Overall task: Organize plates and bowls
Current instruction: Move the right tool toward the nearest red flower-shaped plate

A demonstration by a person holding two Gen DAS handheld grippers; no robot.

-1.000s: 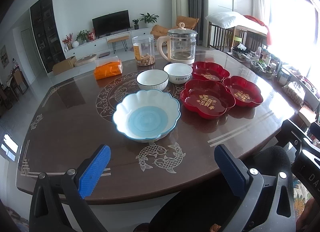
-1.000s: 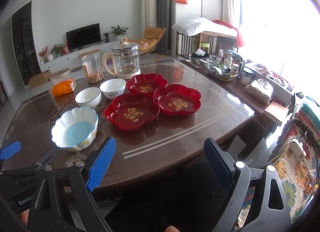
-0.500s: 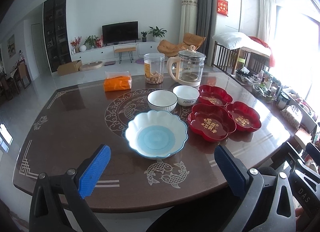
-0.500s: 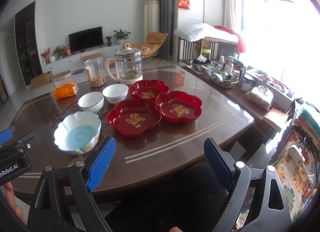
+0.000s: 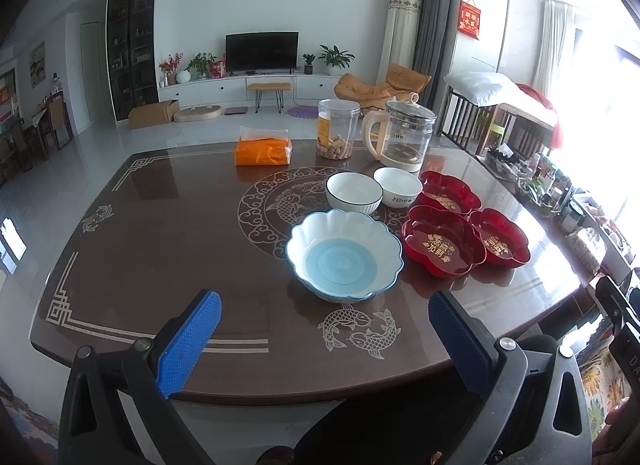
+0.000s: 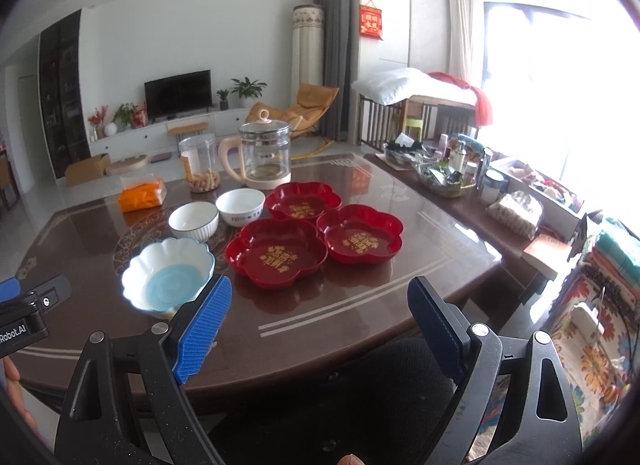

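Note:
A scalloped white bowl with a blue bottom (image 5: 344, 255) (image 6: 168, 275) sits near the table's front. Behind it stand two small white bowls (image 5: 353, 192) (image 5: 398, 186); they also show in the right wrist view (image 6: 193, 221) (image 6: 240, 207). Three red flower-shaped plates (image 5: 438, 247) (image 5: 500, 243) (image 5: 450, 191) lie to the right, also in the right wrist view (image 6: 278, 251) (image 6: 360, 235) (image 6: 303, 201). My left gripper (image 5: 324, 339) is open and empty above the front edge. My right gripper (image 6: 320, 323) is open and empty, short of the red plates.
A glass kettle (image 5: 402, 137), a clear jar of snacks (image 5: 336, 129) and an orange packet (image 5: 262, 149) stand at the back of the brown table (image 5: 160, 245). A side bench with bottles and baskets (image 6: 452, 169) runs along the right. A dark chair back (image 6: 360, 397) is below the grippers.
Both grippers have risen and tilted up, so the table looks lower and farther. The left view has swung left. Nothing on the table has moved.

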